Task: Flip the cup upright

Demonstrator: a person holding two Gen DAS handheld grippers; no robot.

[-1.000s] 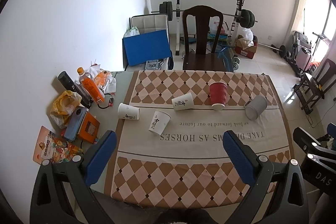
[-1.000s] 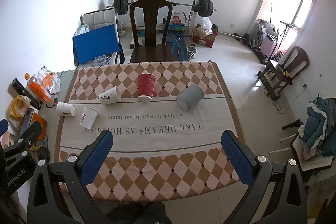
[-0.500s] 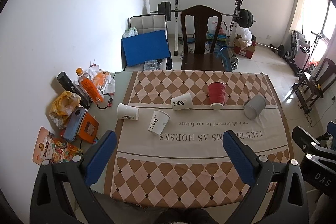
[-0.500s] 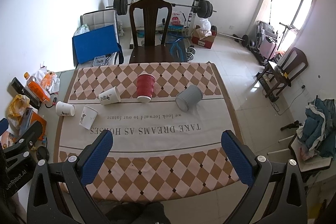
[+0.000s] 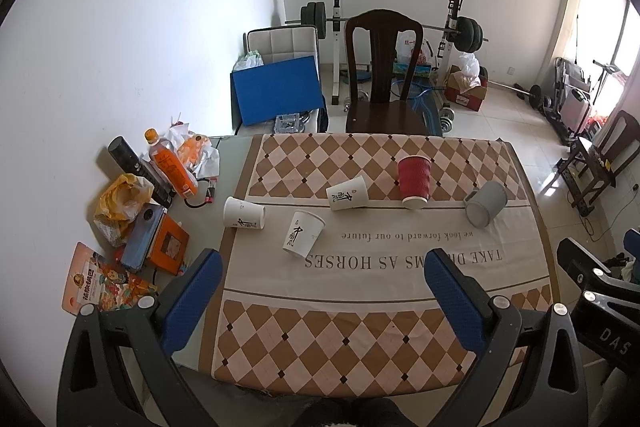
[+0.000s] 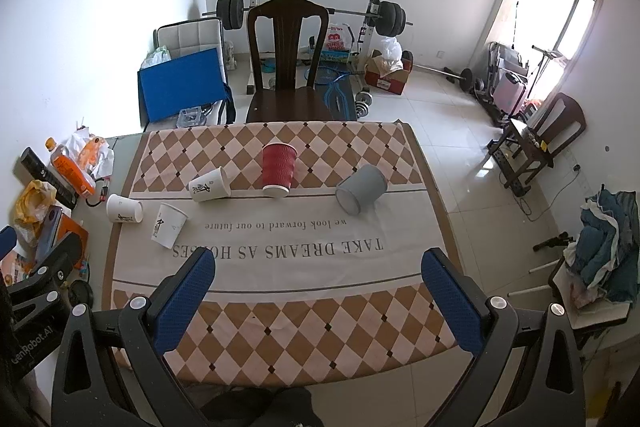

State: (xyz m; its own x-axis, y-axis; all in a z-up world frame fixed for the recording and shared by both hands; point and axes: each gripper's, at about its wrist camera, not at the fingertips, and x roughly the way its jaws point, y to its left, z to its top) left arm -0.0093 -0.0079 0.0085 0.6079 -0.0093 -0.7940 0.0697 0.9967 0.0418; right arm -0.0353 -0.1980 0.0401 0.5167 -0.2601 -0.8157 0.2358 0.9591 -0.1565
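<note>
Brown-and-cream checked tablecloth printed "TAKE DREAMS AS HORSES". Left gripper and right gripper over near edge, fingers spread, empty. Ribbed red paper cup inverted mid-table; grey cup tipped near right edge.

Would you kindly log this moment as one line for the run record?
phase: pre-approach | left hand-held gripper: open, empty | right hand-held gripper: open, empty | red cup: upside down | grey cup: on its side

Matt cloth tablecloth, checked, slightly creased. White paper cups, smooth matt; red cup ribbed paper; grey cup smooth, matt. Dark wooden chair, glossy. Floor tiles glossy. Gripper pads blue, dimpled, rubbery.
</note>
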